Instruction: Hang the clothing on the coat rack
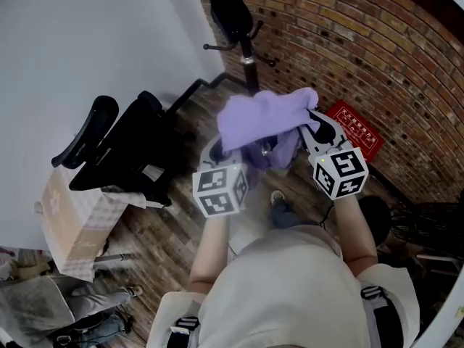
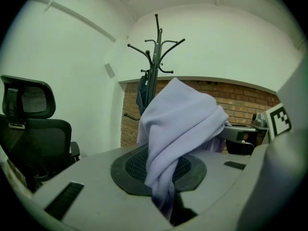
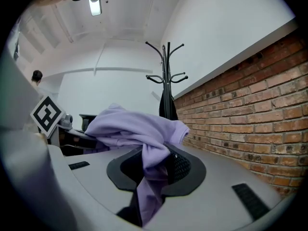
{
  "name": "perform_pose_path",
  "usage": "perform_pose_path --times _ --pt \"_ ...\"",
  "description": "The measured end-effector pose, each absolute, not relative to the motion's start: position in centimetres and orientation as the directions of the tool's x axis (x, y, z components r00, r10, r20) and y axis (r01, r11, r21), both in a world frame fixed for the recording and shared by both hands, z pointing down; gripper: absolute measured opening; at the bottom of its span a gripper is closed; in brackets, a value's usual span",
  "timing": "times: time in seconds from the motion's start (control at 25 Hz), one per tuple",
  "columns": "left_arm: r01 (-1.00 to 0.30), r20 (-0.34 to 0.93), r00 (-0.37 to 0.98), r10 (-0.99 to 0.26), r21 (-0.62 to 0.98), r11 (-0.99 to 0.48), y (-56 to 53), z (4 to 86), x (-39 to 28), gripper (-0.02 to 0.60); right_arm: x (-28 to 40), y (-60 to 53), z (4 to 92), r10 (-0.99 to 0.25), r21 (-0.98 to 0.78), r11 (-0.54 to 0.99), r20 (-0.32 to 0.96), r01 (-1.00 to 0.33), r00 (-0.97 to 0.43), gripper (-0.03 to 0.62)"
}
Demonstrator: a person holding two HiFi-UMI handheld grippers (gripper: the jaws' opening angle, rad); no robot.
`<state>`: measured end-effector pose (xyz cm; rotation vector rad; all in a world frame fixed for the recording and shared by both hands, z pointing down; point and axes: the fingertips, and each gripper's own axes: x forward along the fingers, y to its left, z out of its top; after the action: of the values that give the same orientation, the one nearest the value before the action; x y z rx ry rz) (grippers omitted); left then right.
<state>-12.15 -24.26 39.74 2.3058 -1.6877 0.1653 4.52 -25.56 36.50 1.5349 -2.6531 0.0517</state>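
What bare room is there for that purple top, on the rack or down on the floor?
The coat rack's top hooks are bare for the purple top; a dark garment fills a lower one. Bare floor lies between the cardboard box and the person. It is crowded around the office chair.

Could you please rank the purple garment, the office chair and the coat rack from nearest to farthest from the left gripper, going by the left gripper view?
1. The purple garment, clamped by the left gripper.
2. The office chair, close by at the left.
3. The coat rack, farthest, straight ahead.
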Motion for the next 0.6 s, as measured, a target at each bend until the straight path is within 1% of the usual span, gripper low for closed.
perform_pose_path --times 0.6 --pt "-0.949 0.216 0.311 -0.926 0.121 -0.291 -36.0 37.1 -9.9 0.044 6.9 -37.4 33.5 -0.871 0.04 0.491 0.042 -0.87 -0.489 0.071"
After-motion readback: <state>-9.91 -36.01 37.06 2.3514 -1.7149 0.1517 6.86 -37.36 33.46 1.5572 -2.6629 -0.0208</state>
